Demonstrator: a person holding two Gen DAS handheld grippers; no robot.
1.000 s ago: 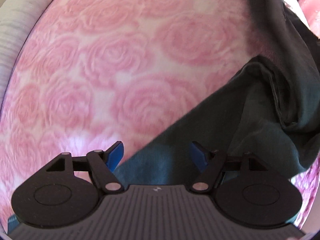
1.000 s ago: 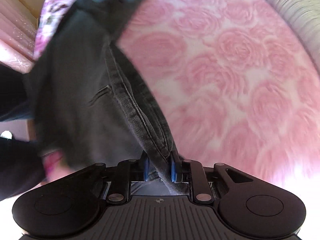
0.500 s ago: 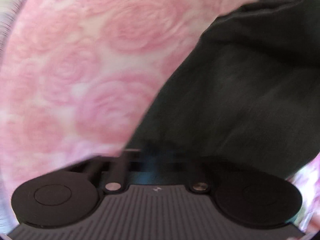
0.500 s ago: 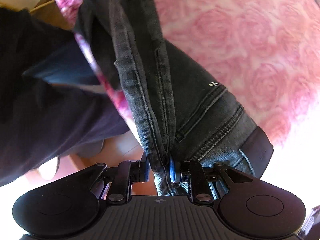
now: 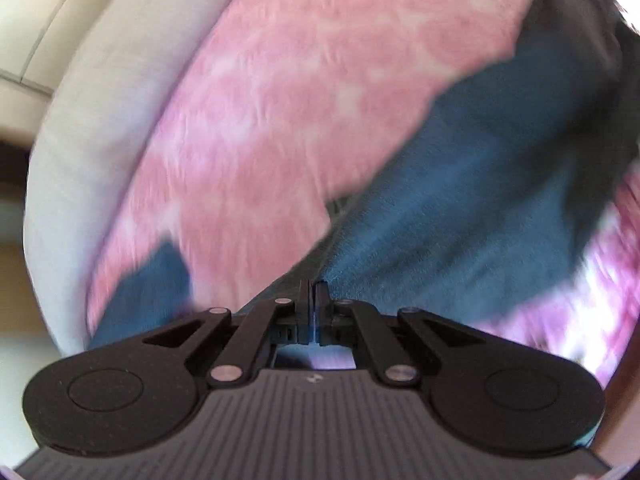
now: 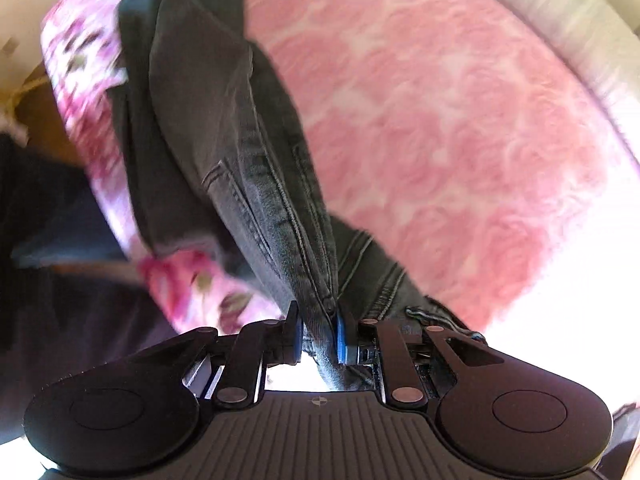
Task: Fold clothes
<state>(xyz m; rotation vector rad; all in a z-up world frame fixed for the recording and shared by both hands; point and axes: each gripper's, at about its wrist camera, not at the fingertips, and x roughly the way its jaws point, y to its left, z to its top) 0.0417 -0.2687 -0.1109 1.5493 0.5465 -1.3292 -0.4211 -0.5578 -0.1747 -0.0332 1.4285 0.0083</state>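
Denim, dark grey: the jeans [image 6: 248, 168] are pinched in both my tools, draped over the pink rose blanket [image 6: 440, 128] on the bed. Right tool [image 6: 318, 336] is clamped on a thick seamed bunch near the waistband. Left tool [image 5: 313, 300] is closed on a thin edge of the cloth. I judge the fold barely begun; the cloth is bunched, nothing flat yet. Blanket is open ahead of both tools. Grey padded rim [image 5: 100, 120] bounds the far side; floral sheet [image 6: 80, 80] marks the near edge.
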